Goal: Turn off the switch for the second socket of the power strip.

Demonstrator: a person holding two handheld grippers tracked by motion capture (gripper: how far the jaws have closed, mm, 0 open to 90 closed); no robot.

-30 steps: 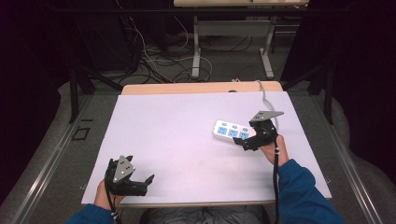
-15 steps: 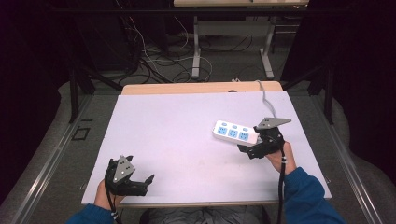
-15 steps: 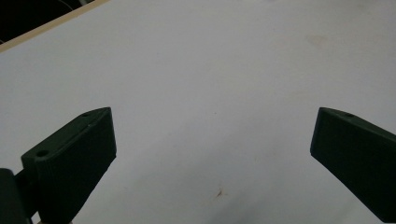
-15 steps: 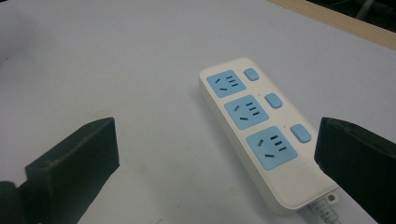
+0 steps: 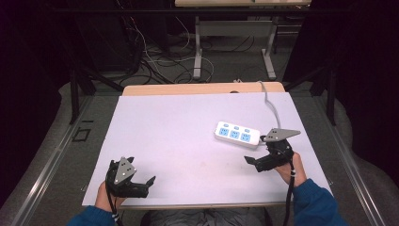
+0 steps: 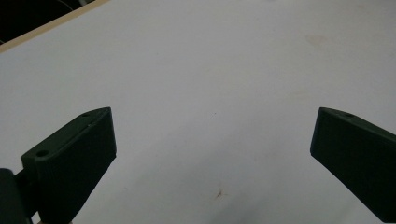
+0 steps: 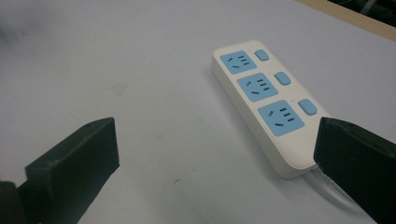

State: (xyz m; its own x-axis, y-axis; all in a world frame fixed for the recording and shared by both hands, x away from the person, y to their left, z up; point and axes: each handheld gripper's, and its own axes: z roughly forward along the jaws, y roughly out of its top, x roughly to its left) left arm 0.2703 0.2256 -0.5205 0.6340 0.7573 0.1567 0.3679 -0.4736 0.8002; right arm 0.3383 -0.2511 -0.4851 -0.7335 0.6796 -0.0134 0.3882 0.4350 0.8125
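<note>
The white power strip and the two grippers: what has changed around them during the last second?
The right gripper has drawn back from the white power strip with blue sockets toward the person and now hovers apart from it, jaws open. It let go of nothing visible. The strip stayed on the white table, and the left gripper stayed at the near edge, open.

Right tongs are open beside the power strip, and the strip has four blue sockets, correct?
Not quite: the power strip has three blue sockets, not four, each with a blue switch beside it, as the right gripper view shows. The rest holds: the right tongs are open beside it, not touching it.
</note>
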